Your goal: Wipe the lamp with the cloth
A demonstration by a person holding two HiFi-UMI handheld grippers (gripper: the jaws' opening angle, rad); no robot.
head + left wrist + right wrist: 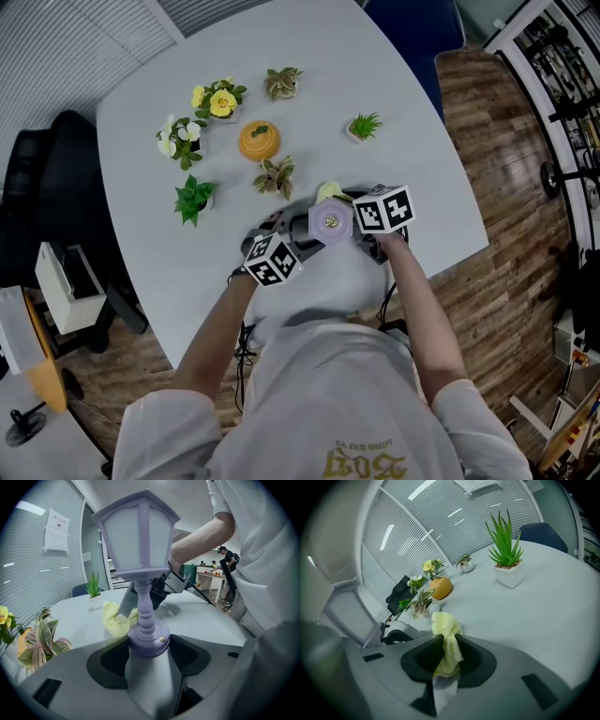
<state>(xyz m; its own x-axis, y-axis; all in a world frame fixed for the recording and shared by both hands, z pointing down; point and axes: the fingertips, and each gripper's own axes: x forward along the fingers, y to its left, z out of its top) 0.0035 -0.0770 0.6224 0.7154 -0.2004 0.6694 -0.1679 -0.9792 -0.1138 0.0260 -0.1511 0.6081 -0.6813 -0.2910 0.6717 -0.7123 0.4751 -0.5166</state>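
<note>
A lavender lantern-shaped lamp stands upright on the white table. My left gripper is shut on its round base, one dark pad on each side. From above, the lamp's top shows between the two marker cubes, with the left gripper just left of it. My right gripper is shut on a bunched pale yellow cloth that sticks up out of its jaws. In the head view that cloth sits just beyond the lamp, at the tip of the right gripper. In the left gripper view the cloth hangs behind the lamp's stem.
Small potted plants, yellow flowers and an orange round pot stand on the far half of the table. The table's near edge is close to the person. A dark chair stands at the left.
</note>
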